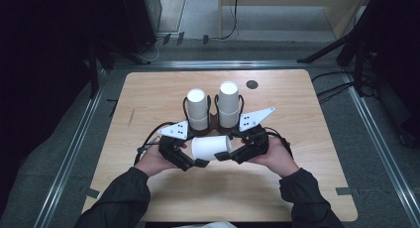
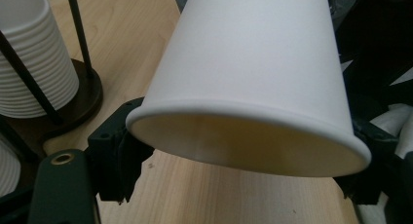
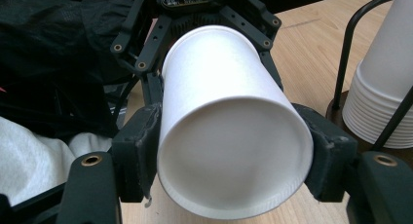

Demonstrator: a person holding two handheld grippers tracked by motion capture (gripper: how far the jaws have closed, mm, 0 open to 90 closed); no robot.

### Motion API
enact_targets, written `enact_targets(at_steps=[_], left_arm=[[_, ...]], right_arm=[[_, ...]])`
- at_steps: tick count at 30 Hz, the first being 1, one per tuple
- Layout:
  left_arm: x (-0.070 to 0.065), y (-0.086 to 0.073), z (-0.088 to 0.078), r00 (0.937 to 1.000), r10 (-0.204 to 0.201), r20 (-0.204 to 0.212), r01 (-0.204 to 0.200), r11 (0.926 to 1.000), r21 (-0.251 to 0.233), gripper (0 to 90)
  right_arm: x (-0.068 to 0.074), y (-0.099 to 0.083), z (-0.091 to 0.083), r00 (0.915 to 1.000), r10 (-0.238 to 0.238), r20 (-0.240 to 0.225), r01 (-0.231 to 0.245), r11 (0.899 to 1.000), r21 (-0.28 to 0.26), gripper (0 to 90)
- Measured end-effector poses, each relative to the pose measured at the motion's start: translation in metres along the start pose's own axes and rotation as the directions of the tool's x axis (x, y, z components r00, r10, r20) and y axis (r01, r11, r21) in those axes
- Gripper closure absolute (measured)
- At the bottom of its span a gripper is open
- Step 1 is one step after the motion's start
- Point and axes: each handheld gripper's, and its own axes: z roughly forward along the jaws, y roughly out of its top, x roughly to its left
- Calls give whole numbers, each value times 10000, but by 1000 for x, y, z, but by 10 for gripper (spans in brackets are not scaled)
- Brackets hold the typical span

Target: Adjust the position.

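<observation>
Grippers, high view: left gripper (image 1: 200,162) and right gripper (image 1: 219,156) meet at 6 o'clock of the table (image 1: 148,89), one at each end of a white paper cup (image 1: 211,146) lying on its side between them.
Cup place, high view: near the person's edge, just in front of two cup stacks (image 1: 212,106) in a dark wire holder at 12 o'clock from it.
Hands, high view: left hand (image 1: 153,161) and right hand (image 1: 277,157) hold the grippers from 7 and 5 o'clock.
Left gripper view, grip: jaws spread wide, one at 9 o'clock and one at 3 o'clock of the cup (image 2: 253,87), pressing at its open rim; mouth faces the camera.
Right gripper view, grip: jaws about cup-width apart, pads touching the cup (image 3: 229,131) at 9 and 3 o'clock near its closed base, which faces the camera.
Handling, judged: light, thin-walled, easily crushed or ovalled; smooth paper may slip. The rolled rim and the base ring look like the stiffest places to hold; mid-wall would likely buckle.
</observation>
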Motion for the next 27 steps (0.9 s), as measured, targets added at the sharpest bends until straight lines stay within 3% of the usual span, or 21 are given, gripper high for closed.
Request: enact_targets(at_steps=[8, 12, 18, 22, 27], left_arm=[[2, 1, 0, 9998, -156, 99, 154, 9996, 229, 227], [1, 4, -3, 10000, 44, -1, -44, 9994, 337, 229], [5, 7, -12, 10000, 9, -99, -4, 9988, 495, 229], [9, 11, -13, 10000, -3, -73, 10, 9955, 945, 229], [12, 18, -9, 9996, 268, -72, -253, 9861, 1643, 232]], right_arm=[[-1, -1, 1, 9999, 166, 4, -166, 9998, 91, 327], [0, 1, 3, 9991, 151, 389, -156, 9998, 118, 213], [1, -3, 4, 9986, 56, 530, -86, 9984, 561, 193], [2, -9, 9, 9954, -240, 927, 124, 9923, 1236, 193], [1, -16, 10, 9936, -117, 1122, -47, 9895, 1448, 194]])
